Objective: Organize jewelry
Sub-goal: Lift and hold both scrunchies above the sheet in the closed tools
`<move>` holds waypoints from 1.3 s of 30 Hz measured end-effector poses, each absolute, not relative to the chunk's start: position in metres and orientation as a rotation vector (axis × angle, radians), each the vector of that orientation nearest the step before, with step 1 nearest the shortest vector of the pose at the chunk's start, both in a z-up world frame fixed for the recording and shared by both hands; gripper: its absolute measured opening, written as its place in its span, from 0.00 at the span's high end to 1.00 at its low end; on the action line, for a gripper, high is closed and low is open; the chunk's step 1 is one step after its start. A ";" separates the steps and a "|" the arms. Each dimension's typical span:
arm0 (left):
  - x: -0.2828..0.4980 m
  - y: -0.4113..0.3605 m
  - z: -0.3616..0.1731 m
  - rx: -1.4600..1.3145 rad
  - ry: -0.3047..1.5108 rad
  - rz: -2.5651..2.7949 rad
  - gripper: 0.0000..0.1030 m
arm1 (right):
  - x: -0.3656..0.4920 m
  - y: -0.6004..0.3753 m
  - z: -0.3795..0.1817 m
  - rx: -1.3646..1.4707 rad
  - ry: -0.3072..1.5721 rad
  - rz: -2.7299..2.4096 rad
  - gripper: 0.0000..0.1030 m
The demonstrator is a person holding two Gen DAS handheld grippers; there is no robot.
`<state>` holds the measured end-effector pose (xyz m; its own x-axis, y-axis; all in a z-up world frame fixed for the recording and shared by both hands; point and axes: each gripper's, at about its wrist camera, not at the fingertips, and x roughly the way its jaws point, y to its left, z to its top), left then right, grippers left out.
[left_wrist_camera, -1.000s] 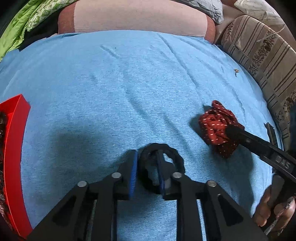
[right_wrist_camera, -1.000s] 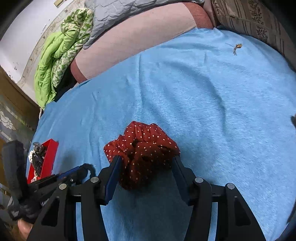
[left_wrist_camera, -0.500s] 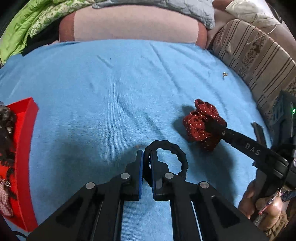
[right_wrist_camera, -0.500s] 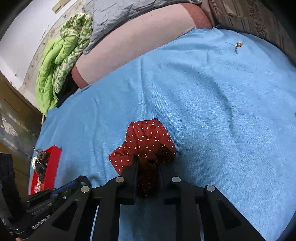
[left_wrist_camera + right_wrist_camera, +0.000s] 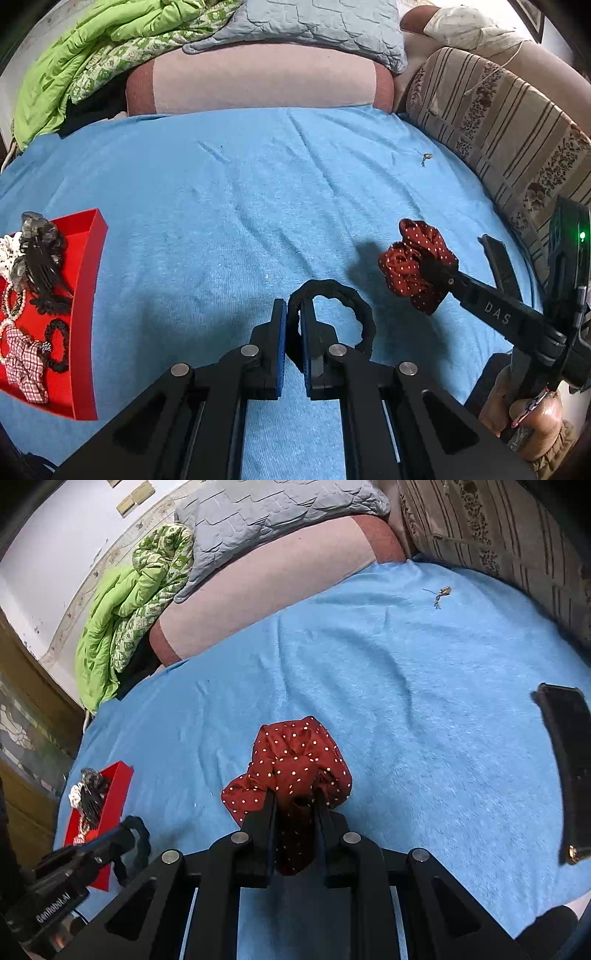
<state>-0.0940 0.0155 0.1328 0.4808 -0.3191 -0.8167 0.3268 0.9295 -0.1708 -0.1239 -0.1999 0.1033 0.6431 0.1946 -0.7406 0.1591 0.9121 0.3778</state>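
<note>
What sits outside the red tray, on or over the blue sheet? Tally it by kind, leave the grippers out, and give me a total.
Hair ties: 2, a black hair tie in the left gripper and a red dotted scrunchie in the right gripper
Small metal trinket: 1
Black phone: 1
Total: 4

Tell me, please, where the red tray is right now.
The red tray lies at the left edge of the blue sheet in both views, left of the left gripper.
</note>
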 end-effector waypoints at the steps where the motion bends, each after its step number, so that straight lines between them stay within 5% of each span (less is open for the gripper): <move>1: -0.097 0.016 0.135 0.009 0.989 -0.396 0.93 | -0.126 -0.201 0.105 0.433 0.876 0.018 0.82; 39: -0.139 -0.046 0.140 0.112 1.004 -0.522 0.93 | -0.194 -0.269 0.102 0.503 0.842 -0.125 0.82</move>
<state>-0.1392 -0.0464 0.1400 0.4261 -0.3665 -0.8271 0.4672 0.8721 -0.1457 -0.1941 -0.2686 0.1018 0.6660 0.0897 -0.7406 0.3004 0.8765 0.3763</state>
